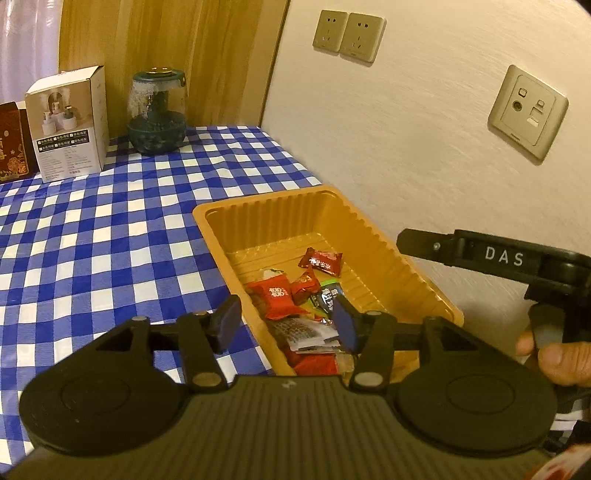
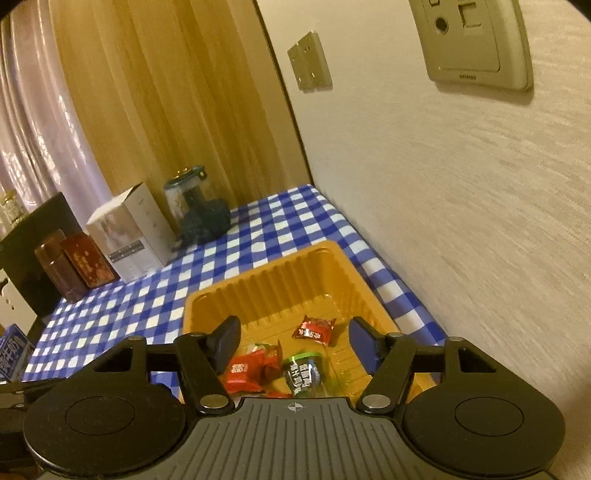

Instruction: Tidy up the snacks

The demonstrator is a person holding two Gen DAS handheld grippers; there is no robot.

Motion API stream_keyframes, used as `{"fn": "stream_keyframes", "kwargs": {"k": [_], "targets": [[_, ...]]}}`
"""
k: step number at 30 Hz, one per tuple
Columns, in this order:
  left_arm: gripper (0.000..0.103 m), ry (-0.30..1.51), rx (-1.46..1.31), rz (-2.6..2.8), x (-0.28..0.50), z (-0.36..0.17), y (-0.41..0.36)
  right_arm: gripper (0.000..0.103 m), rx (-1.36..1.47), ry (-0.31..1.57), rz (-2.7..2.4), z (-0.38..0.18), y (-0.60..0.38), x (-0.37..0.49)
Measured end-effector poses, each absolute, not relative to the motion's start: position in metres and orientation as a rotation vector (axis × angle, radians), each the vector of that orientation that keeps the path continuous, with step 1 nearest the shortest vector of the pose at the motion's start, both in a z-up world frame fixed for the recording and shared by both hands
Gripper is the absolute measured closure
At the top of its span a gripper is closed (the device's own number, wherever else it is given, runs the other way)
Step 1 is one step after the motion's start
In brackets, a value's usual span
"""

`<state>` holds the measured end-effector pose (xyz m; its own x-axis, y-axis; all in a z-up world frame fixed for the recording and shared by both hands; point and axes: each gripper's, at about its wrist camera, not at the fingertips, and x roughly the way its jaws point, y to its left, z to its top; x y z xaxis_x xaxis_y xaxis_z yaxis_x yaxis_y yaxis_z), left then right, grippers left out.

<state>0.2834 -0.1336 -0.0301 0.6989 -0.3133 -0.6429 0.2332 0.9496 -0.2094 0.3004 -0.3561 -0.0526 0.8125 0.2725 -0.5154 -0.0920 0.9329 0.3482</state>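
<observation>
Where the blue-and-white checked cloth [image 1: 110,240] covers the desk, a dark red box [image 1: 13,142] stands at the far left, well to the left of the orange tray [image 1: 207,218]. Just right of that box sits a white carton [image 1: 68,125], and further right a dark green lidded jar [image 1: 157,114] stands against the wooden panel [image 1: 166,55], behind the tray and well apart from it.

The tray lies near the wall, toward the right of the desk, and the snacks are gathered in its near half. In the left wrist view a red packet [image 1: 273,295] lies left of centre in the tray, a small red candy [image 1: 304,286] touches it, a dark green-edged packet [image 1: 327,297] lies beside that, and another red packet [image 1: 320,260] rests alone further back. A pale printed wrapper [image 1: 303,332] lies nearest the camera.

The left gripper [image 1: 286,323] hangs over the tray's near end with its jaws partly open; nothing is clamped between the pads. The right gripper [image 2: 295,349] hangs over the same tray, its jaws wider apart and also empty; the snacks lie loose on the tray floor below it. To the right of the tray, a hand [image 1: 554,362] holds the right gripper's handle, and wall sockets [image 1: 349,35] sit above.
</observation>
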Motion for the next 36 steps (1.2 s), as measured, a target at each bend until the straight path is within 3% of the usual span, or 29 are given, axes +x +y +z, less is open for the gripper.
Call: {"fn": "stream_keyframes", "kwargs": {"k": [8,12,18,22,25,36], "targets": [[0.037,0.732,-0.113,-0.295,0.266,-0.024,-0.129,0.038,0.334,0.601,0.176,-0.044,-0.359,0.276],[0.019,0.72,-0.123,-0.283,0.251,-0.019,-0.126,0.038,0.33,0.603,0.161,-0.036,-0.36,0.259],[0.008,0.701,-0.128,-0.274,0.225,-0.01,-0.121,0.038,0.313,0.594,0.144,-0.023,-0.359,0.226],[0.003,0.691,-0.126,-0.266,0.203,-0.003,-0.118,0.034,0.29,0.592,0.136,-0.017,-0.356,0.201],[0.0,0.688,-0.134,-0.26,0.187,-0.001,-0.112,0.026,0.285,0.587,0.131,-0.014,-0.354,0.181],[0.0,0.653,-0.152,-0.178,0.12,0.008,-0.077,0.019,0.278,0.605,0.129,-0.007,-0.338,0.123]]}}
